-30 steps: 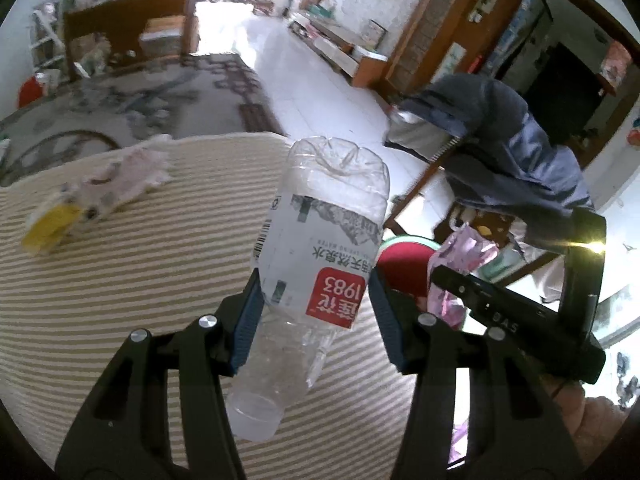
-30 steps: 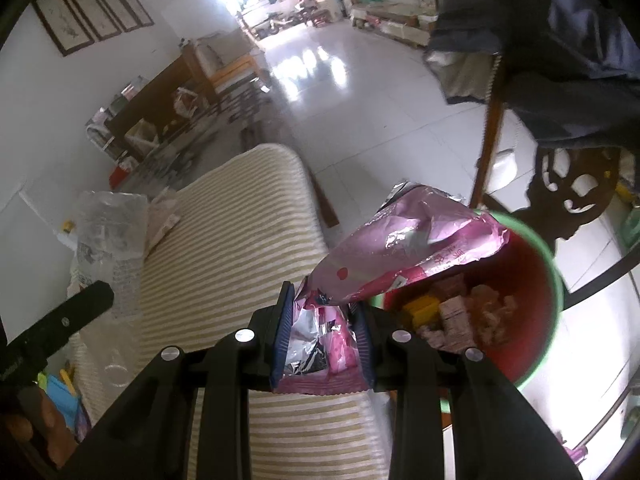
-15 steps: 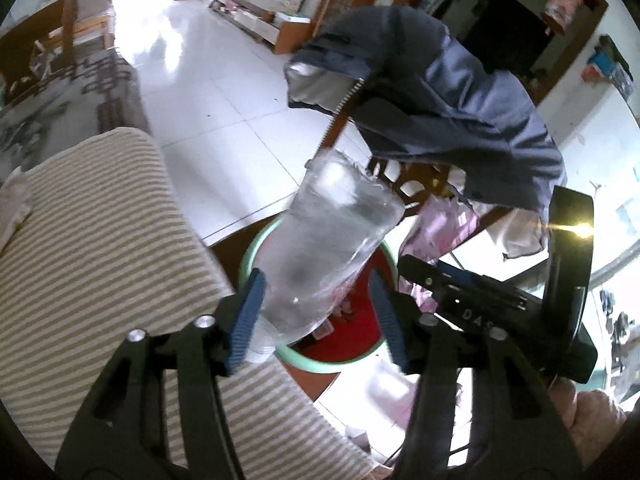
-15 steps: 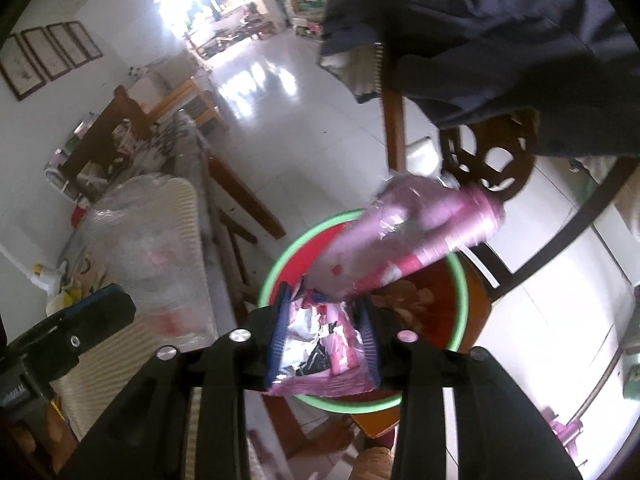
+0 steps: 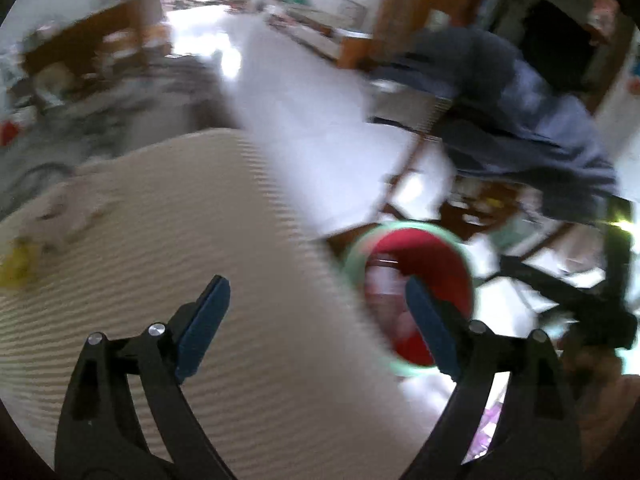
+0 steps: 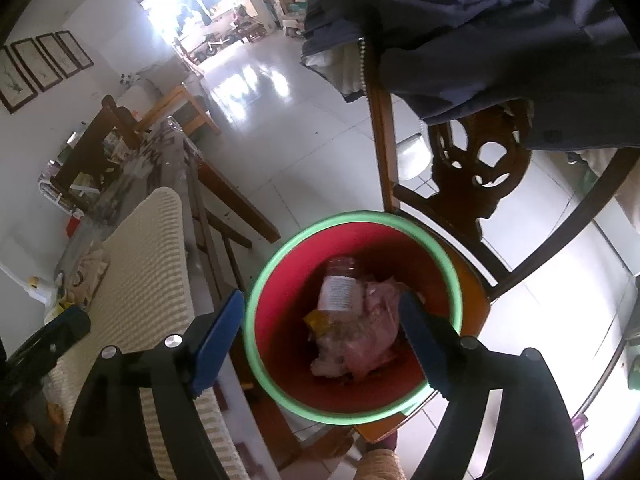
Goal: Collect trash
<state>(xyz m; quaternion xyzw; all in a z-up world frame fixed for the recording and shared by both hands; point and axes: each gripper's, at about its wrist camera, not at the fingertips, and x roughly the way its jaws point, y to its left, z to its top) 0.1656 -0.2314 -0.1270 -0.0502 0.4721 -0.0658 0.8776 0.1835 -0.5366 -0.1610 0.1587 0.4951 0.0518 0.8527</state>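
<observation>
My right gripper (image 6: 320, 298) hangs over a red bin with a green rim (image 6: 352, 217), its jaws opening with nothing between them. Inside the bin lie a clear plastic bottle (image 6: 340, 288) and a crumpled pink wrapper (image 6: 372, 340) among other scraps. My left gripper (image 5: 316, 284) hovers above the striped tablecloth (image 5: 200, 220) beside the bin (image 5: 356, 254), its jaws also opening and empty. That view is blurred by motion. A yellow scrap (image 5: 16, 268) and crumpled paper (image 5: 60, 208) lie on the cloth at the far left.
A carved wooden chair (image 6: 476, 168) with a navy jacket (image 6: 480, 28) draped over it stands right behind the bin. The striped table (image 6: 148, 280) borders the bin on the left. Beyond lie a glossy white tile floor (image 6: 280, 128) and wooden furniture.
Both grippers opened. The bottle dropped out of the left one and the pink wrapper out of the right one into the bin. The left view has swung back toward the table.
</observation>
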